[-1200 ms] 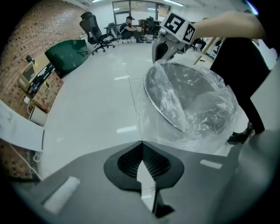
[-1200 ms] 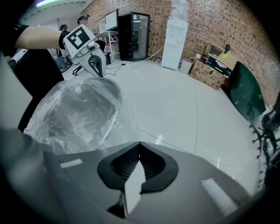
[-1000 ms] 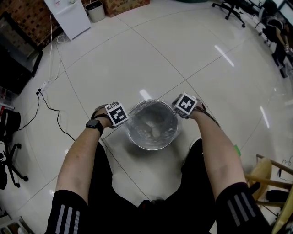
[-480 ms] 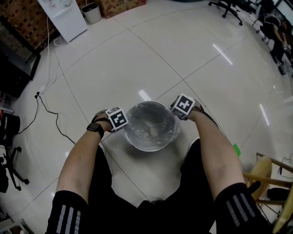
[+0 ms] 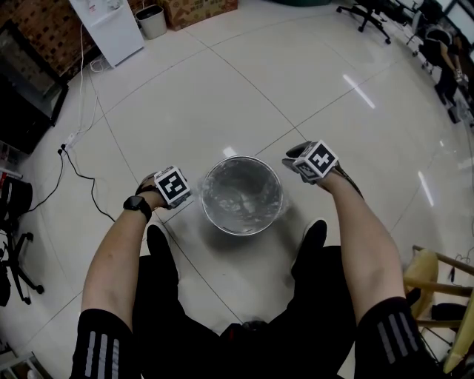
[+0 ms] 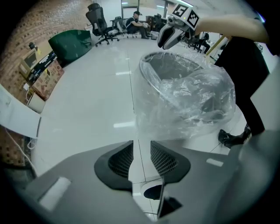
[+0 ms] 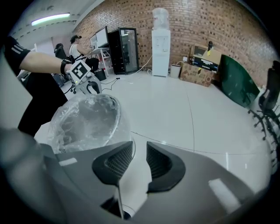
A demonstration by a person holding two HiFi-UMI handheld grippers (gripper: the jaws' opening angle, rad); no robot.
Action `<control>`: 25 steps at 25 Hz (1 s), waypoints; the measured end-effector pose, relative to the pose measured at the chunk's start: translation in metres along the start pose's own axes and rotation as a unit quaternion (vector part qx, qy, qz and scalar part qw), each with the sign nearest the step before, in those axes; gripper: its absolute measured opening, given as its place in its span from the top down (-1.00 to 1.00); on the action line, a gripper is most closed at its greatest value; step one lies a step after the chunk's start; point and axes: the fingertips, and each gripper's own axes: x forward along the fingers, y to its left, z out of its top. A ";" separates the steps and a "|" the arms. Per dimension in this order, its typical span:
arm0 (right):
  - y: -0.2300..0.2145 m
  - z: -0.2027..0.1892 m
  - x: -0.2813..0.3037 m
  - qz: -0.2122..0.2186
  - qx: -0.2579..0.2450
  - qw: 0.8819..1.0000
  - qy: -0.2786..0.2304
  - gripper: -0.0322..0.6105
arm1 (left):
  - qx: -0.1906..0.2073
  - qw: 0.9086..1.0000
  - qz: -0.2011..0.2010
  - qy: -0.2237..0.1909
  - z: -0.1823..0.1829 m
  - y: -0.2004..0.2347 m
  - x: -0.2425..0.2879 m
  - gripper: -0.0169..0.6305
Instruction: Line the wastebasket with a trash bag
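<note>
The round metal wastebasket (image 5: pixel 242 194) stands on the floor between the person's shoes, with a clear trash bag (image 5: pixel 241 213) inside it and folded over its rim. The bag's loose film drapes down the basket's outer wall (image 6: pixel 183 96). My left gripper (image 5: pixel 176 191) hangs just left of the rim, apart from it. Its jaws have just been opening and hold nothing (image 6: pixel 141 151). My right gripper (image 5: pixel 302 157) is up and to the right of the rim. Its jaws have also just been opening, with only floor between them (image 7: pixel 139 157).
White tiled floor lies all round. A white water dispenser (image 5: pixel 111 26), a small bin (image 5: pixel 153 18) and cardboard boxes stand far back left. A cable (image 5: pixel 81 174) runs over the floor at the left. A wooden chair (image 5: pixel 437 289) is at the right edge.
Both grippers have let go of the bag at the rim and opened. The left one drew away to the left, the right one rose and moved off to the right.
</note>
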 end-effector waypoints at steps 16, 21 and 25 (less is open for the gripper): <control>0.121 -0.041 -0.053 0.138 -0.069 0.987 0.047 0.31 | 0.040 0.988 -0.087 -0.123 0.038 -0.101 -0.073 0.20; 0.142 -0.072 -0.043 0.169 -0.065 0.981 0.076 0.26 | 0.038 0.991 -0.097 -0.083 0.028 -0.116 -0.056 0.18; 0.154 -0.071 -0.029 0.175 -0.076 0.980 0.062 0.24 | 0.052 0.994 -0.073 -0.059 0.021 -0.112 -0.038 0.18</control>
